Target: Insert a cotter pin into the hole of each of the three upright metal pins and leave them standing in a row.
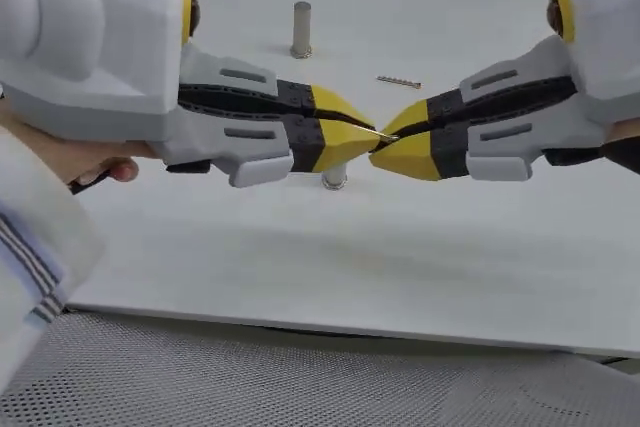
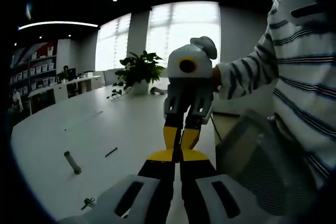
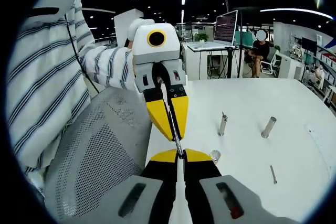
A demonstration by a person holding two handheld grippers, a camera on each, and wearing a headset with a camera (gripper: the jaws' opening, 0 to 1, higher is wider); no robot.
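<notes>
My left gripper [image 1: 352, 139] and right gripper [image 1: 392, 143] meet tip to tip above the white table [image 1: 300, 247]. Both are shut on one thin cotter pin [image 1: 380, 133], which runs from the left fingers [image 3: 167, 111] to my right gripper [image 3: 181, 156]. A plain upright metal pin [image 1: 301, 29] stands further back. A second metal pin [image 1: 333, 180] stands just beneath the tips. In the right gripper view a third pin [image 3: 223, 124] has something thin sticking out of its top. A loose cotter pin [image 1: 399, 81] lies on the table.
A grey mesh chair back [image 1: 250, 377] sits below the table's near edge. A striped sleeve [image 2: 294, 66] holds the right gripper. A potted plant [image 2: 137, 72] stands at the far end of the table.
</notes>
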